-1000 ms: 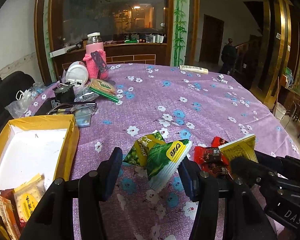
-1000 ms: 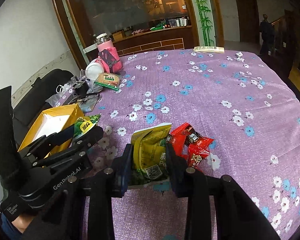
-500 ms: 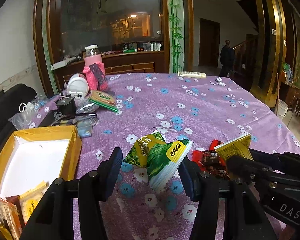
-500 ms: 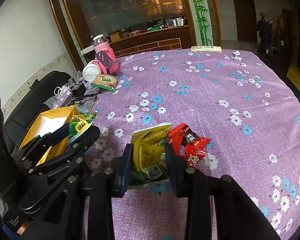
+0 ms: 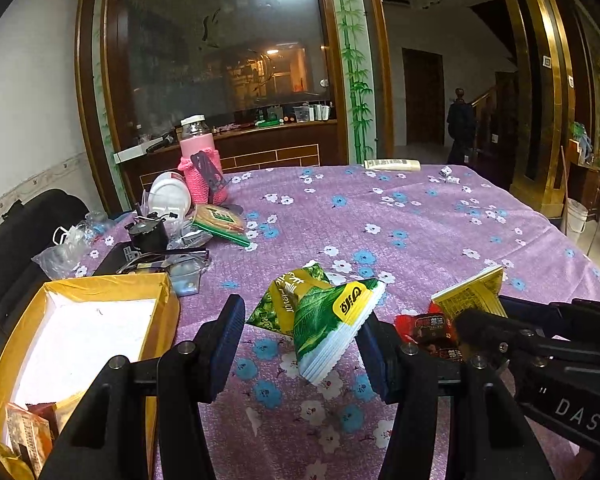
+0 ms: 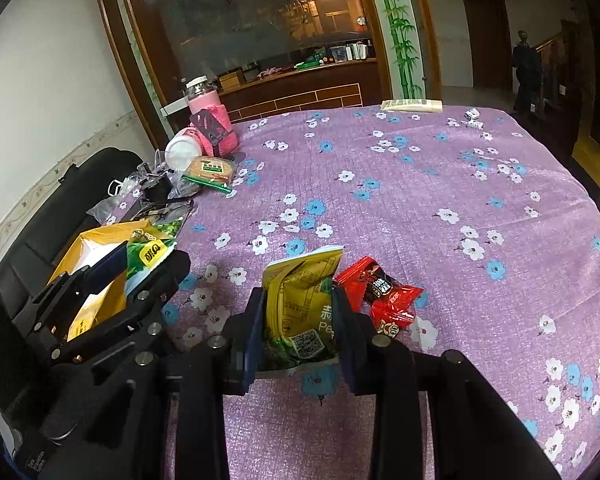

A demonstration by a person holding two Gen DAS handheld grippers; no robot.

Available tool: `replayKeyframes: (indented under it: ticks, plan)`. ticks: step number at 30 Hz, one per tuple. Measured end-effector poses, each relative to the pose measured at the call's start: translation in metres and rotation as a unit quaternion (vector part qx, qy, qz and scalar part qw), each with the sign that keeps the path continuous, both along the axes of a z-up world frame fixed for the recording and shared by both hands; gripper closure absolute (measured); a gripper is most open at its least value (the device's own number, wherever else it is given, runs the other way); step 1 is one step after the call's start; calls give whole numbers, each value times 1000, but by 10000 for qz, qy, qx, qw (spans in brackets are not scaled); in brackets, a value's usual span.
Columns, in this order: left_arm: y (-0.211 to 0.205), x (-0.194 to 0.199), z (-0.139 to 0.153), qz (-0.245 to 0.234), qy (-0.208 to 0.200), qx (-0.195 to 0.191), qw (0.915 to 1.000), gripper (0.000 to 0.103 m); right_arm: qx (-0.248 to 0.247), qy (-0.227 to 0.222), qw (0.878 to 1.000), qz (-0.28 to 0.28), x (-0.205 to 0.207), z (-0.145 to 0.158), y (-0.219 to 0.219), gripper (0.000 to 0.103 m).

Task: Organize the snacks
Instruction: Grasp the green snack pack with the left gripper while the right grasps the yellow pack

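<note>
My left gripper [image 5: 300,314] is shut on a green snack packet [image 5: 332,320], with a yellow-green packet [image 5: 284,300] bunched behind it, held above the purple flowered tablecloth [image 5: 380,220]. The right wrist view shows that packet [image 6: 148,254] sticking up from the left gripper [image 6: 150,268] beside the yellow box [image 6: 84,236]. My right gripper [image 6: 300,320] is shut on a yellow pea packet [image 6: 300,300]. A red candy packet [image 6: 380,292] lies on the cloth just right of it. The yellow box [image 5: 100,280], white inside, holds several snacks in its near corner.
At the table's left back stand a pink bottle [image 5: 198,152], a white tub [image 5: 168,196], a biscuit pack [image 5: 220,220] and loose clutter. A black chair [image 5: 28,232] is on the left. A remote [image 5: 392,165] lies at the far edge. A person [image 5: 460,120] stands in the doorway.
The left gripper has tipped upward a little with the green packets still in it, so the box and table sit lower in its view. The right gripper has not moved.
</note>
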State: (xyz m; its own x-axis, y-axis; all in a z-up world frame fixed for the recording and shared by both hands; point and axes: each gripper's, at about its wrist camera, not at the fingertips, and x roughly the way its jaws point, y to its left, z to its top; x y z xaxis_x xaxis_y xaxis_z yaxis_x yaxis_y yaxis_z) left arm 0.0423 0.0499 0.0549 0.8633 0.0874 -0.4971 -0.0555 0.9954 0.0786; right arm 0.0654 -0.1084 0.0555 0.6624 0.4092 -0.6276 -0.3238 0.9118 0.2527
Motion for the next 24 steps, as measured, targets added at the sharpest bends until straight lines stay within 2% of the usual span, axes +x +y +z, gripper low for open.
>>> replayKeyframes:
  ticks: [24]
  plan:
    - [0,3,-2,53,55,-7,10000,44,13,32,10000,25,0,1,2,72]
